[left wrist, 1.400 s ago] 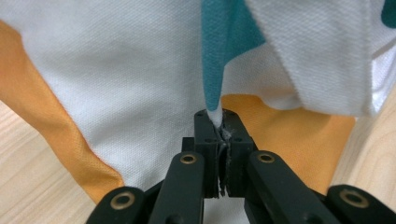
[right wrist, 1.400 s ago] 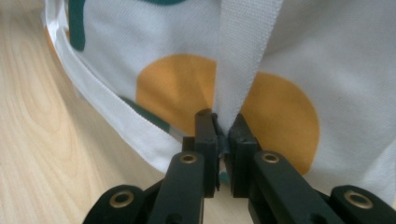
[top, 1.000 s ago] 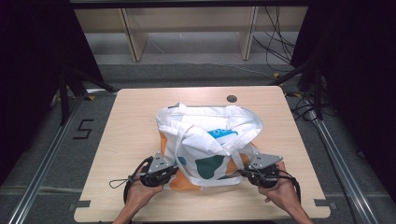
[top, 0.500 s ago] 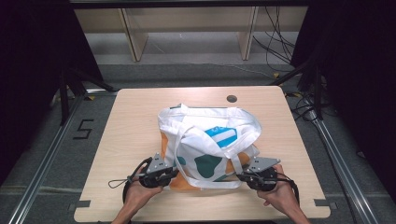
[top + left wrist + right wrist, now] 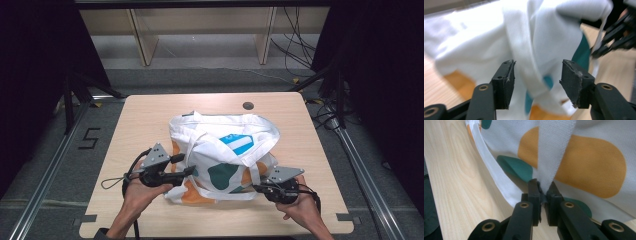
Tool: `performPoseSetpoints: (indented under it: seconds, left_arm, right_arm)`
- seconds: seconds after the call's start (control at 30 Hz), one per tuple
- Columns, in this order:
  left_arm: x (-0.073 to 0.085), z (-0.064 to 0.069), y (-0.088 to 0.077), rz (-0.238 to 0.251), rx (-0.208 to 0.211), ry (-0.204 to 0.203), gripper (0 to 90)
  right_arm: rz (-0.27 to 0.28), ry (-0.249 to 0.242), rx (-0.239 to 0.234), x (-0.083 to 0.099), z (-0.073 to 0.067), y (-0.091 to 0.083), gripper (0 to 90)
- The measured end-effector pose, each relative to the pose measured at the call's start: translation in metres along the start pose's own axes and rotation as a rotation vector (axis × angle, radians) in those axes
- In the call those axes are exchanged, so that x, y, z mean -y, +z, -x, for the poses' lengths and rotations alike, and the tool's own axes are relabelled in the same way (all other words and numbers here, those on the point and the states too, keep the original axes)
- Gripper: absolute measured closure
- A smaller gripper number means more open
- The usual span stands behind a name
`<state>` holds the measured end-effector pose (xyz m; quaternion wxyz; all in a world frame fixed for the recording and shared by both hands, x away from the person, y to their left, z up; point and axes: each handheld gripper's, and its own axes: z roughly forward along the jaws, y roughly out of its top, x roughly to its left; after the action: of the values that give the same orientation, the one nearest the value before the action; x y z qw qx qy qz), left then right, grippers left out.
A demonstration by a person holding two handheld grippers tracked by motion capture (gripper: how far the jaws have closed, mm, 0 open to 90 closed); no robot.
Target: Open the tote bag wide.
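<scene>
The right gripper [image 5: 543, 188] pinches the bag's [image 5: 220, 150] strap [image 5: 554, 150]; the left gripper [image 5: 536, 85], just opening, holds nothing; folding remains unfinished.

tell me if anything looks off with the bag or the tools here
The tote bag lies crumpled and bunched on the table, not flat. The right tool pinches a white strap; the left tool has just been opening, with nothing gripped. Its pads look chipped.

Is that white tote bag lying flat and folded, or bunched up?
Bunched up: the tote bag sits in a rumpled heap on the table, its straps looping loosely over it.
</scene>
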<state>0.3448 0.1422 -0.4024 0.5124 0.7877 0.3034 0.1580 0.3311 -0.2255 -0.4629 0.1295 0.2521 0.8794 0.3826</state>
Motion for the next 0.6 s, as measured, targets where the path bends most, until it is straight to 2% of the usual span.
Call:
performPoseSetpoints:
  seconds: [0.03, 0.07, 0.1, 0.17, 0.2, 0.23, 0.27, 0.37, 0.47, 0.53, 0.57, 0.6]
  left_arm:
    - [-0.003, 0.000, 0.003, 0.002, 0.007, 0.006, 43.4]
    - [-0.004, 0.002, 0.006, 0.005, 0.018, -0.016, 43.5]
    - [-0.006, 0.003, 0.008, -0.002, 0.019, -0.006, 46.1]
    - [-0.006, 0.005, 0.011, -0.014, -0.004, 0.030, 59.4]
    - [-0.005, 0.005, 0.012, -0.009, -0.003, 0.037, 67.0]
    - [-0.005, 0.005, 0.013, -0.013, -0.013, 0.062, 69.9]
    - [-0.003, 0.006, 0.012, -0.017, -0.034, 0.078, 79.2]
    - [0.002, 0.005, 0.009, -0.012, -0.022, 0.076, 81.9]
    - [0.008, 0.006, 0.008, 0.005, -0.014, 0.059, 84.7]
    - [0.009, 0.006, 0.007, -0.007, -0.021, 0.099, 84.9]
    - [0.011, 0.007, 0.006, -0.014, -0.028, 0.088, 85.1]
    - [0.011, 0.007, 0.006, -0.023, -0.031, 0.102, 85.3]
  right_arm:
    - [-0.005, 0.005, 0.006, 0.000, 0.001, -0.001, 85.6]
    - [-0.006, 0.008, 0.003, 0.000, 0.001, -0.001, 85.5]
    - [-0.009, 0.021, 0.001, 0.001, 0.000, -0.001, 85.5]
    - [-0.003, 0.012, 0.001, 0.001, 0.001, 0.001, 85.5]
    - [-0.004, 0.012, 0.001, 0.001, 0.001, 0.002, 85.5]
    - [-0.004, 0.008, 0.000, 0.001, 0.001, 0.002, 85.5]
    - [-0.005, 0.006, 0.001, 0.001, 0.001, 0.002, 85.5]
    - [-0.011, 0.016, 0.002, 0.001, 0.001, 0.002, 85.4]
    - [-0.005, 0.006, 0.004, 0.001, 0.001, 0.002, 85.5]
    - [-0.005, 0.010, 0.000, 0.000, 0.000, 0.002, 85.4]
    - [-0.003, 0.005, 0.002, 0.000, 0.000, 0.003, 85.4]
    - [-0.002, 0.005, 0.003, -0.001, 0.000, 0.003, 85.4]
